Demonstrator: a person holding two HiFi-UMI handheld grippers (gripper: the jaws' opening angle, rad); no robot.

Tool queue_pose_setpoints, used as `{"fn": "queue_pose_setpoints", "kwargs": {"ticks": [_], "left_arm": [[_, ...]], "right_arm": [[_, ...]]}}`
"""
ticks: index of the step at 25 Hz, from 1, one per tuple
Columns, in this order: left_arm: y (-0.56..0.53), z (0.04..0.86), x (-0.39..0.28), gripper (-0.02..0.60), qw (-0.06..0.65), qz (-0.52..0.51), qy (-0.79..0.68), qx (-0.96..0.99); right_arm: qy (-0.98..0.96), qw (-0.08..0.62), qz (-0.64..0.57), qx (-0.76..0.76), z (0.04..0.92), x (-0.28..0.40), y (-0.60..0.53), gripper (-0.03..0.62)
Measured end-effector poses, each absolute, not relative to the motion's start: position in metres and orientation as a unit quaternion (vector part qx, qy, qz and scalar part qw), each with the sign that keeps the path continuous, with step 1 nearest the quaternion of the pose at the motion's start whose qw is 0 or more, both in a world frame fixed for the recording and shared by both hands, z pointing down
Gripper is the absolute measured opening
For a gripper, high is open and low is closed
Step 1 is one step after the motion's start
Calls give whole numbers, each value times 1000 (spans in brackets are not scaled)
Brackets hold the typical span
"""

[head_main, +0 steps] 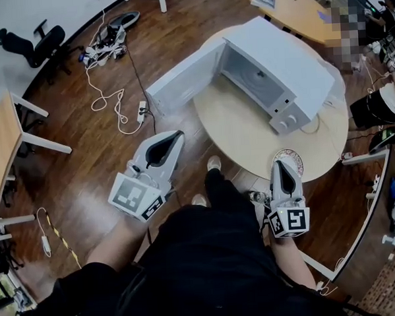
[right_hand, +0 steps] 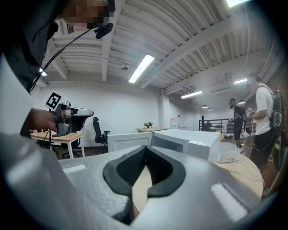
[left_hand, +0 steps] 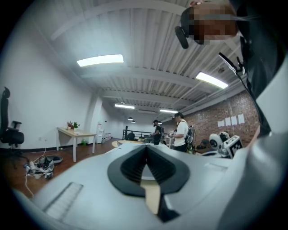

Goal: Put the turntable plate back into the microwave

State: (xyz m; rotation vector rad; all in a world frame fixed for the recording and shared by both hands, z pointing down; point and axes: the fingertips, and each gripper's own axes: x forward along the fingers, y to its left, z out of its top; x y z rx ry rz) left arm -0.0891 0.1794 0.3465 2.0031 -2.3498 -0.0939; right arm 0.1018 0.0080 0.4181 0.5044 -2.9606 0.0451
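Biggest worry for me is where the turntable plate (head_main: 294,157) sits: right at the near rim of the round worktop (head_main: 242,132), lower right of the head view, with the tip of the right tool (head_main: 281,164) overlapping it. That tool (right_hand: 145,148) is pinched fully together with nothing between its jaws, and its own view shows the microwave (right_hand: 189,141) ahead but no plate at all. So I'd say it's above the plate, not on it. Can't tell if they're touching. A closed tool nudging a plate that close to the edge could slide it straight off onto the wood floor (head_main: 86,166).

The left tool (head_main: 175,137) is out over the floor, left of centre, jaws also together and empty (left_hand: 146,147). Neither one is ready to grab until it opens up.

Second worry is the grip itself. A thin rim held from one side will probably droop or twist, so two tools on opposite edges seem safer to me. Then the plate has to go in flat past the open door (head_main: 180,79), which swings out toward the upper left, and settle in the cavity (head_main: 252,75). I can't make out the hub or ring inside, so seating it off-centre is a real risk.

The plate itself is round, pale and shallow, with a reddish speckled band round its rim. The tool hides its near part. The microwave (head_main: 279,70) is well apart from it, in the upper middle of the frame.
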Motion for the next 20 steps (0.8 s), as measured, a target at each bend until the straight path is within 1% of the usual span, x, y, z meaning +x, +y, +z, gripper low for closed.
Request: {"fn": "queue_pose_setpoints", "kwargs": {"ticks": [6, 11, 20], "left_arm": [[190, 348, -102, 3, 26, -8, -775, 631], [177, 347, -115, 3, 26, -3, -773, 633], [129, 351, -137, 3, 34, 1, -753, 657]], "right_arm": [[-987, 53, 22, 148, 425, 76, 8, 3], [-989, 45, 9, 141, 421, 62, 2, 2], [-987, 61, 14, 148, 436, 37, -24, 2]]}}
